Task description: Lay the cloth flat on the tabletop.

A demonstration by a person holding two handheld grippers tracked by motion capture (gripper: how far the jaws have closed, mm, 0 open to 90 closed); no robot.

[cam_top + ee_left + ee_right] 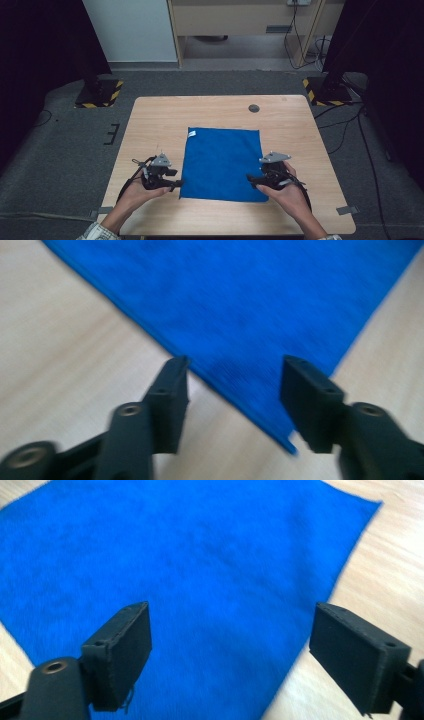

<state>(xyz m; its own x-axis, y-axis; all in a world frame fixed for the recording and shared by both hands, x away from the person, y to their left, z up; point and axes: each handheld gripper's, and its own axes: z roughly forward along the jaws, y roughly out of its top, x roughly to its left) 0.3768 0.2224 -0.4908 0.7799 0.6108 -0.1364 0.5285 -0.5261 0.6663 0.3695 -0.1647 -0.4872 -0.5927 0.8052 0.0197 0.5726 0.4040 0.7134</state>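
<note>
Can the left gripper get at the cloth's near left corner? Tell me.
Probably yes: the left gripper sits right at that corner of the cloth, jaws open, with bare table around it and nothing between.

From my station I see the blue cloth (pixel 222 164) as soft, matt fabric with a fine nap, with a small white tag (pixel 191 133) at one corner. The table (pixel 160 117) under it looks like pale wood laminate, smooth with a faint sheen. The left gripper (pixel 234 390) and the right gripper (pixel 231 650) have matt black plastic-looking jaws, slightly grainy, with dull metal screws. The floor (pixel 65 150) looks like rough grey carpet.
</note>
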